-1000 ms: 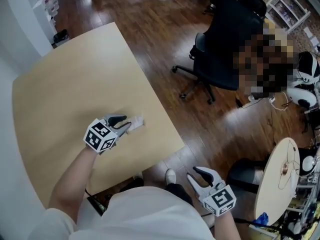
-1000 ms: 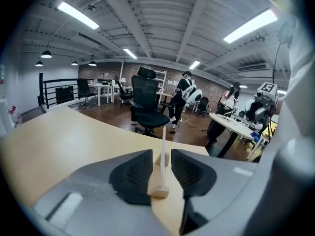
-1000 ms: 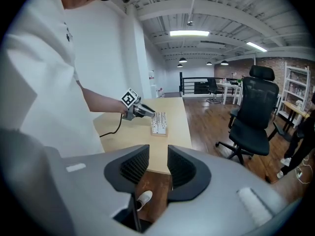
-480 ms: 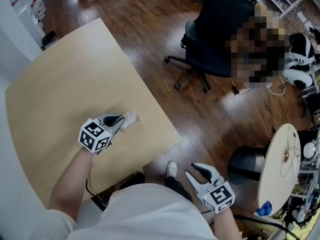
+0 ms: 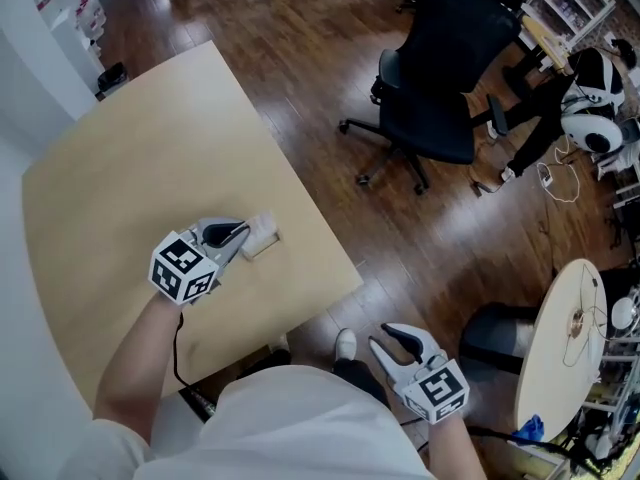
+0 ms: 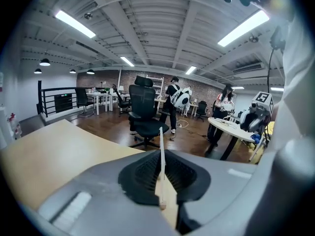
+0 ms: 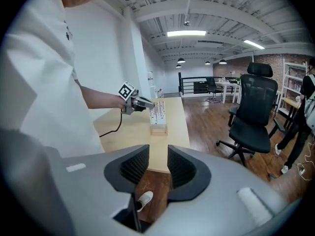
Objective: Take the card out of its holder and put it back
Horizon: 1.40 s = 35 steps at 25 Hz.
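A thin white card (image 6: 161,151) shows edge-on between the black pads of my left gripper (image 6: 161,154), which is shut on it. In the right gripper view the printed card (image 7: 158,112) stands upright in a small wooden holder (image 7: 158,129) near the table's edge, with the left gripper (image 7: 142,103) pinching its side. From the head view the left gripper (image 5: 243,232) meets the card and holder (image 5: 263,238) on the beige table (image 5: 120,148). My right gripper (image 5: 392,343) hangs off the table over the floor, open and holding nothing (image 7: 158,152).
A black office chair (image 5: 450,78) stands on the wood floor to the right of the table. A round white table (image 5: 560,358) with clutter is at the lower right. A shoe (image 5: 343,346) shows below the table edge. A cable (image 7: 110,127) trails from the left gripper.
The left gripper's jaws, open around the card a second ago, have closed on it. The right gripper has barely moved. The head view has shifted a little.
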Tool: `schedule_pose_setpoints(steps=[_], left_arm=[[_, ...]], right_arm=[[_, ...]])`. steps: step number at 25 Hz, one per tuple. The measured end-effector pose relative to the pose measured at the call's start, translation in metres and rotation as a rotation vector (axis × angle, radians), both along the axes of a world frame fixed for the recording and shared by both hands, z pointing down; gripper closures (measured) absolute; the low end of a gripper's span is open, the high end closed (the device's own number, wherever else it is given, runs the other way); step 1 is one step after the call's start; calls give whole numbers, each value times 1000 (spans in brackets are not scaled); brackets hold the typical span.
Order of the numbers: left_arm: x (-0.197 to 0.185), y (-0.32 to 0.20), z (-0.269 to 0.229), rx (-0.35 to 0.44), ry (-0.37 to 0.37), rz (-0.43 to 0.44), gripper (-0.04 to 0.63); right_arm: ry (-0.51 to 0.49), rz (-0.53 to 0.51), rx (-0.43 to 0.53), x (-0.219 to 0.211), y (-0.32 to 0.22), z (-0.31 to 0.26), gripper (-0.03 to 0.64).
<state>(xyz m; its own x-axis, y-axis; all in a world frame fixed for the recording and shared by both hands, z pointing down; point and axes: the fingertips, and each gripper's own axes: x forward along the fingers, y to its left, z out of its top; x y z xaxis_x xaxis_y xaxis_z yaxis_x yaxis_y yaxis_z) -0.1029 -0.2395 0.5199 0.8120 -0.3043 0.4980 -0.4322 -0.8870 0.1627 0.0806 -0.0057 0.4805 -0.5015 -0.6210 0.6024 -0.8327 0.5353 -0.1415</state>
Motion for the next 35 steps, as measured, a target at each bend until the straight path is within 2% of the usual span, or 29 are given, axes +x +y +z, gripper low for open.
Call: schedule_pose_setpoints(steps=[7, 11, 22, 35], left_arm=[[-9, 0, -44, 82, 15, -79, 580], [-20, 13, -62, 115, 11, -158, 580], [-75, 91, -77, 149, 6, -511, 580], [-134, 248, -76, 141, 10, -926, 580]], right_arm=[[-22, -66, 43, 10, -12, -2, 495], [-40, -127, 57, 18, -12, -4, 495], [-54, -385, 81, 46, -8, 7, 495], [-73, -646, 85, 54, 14, 21, 495]])
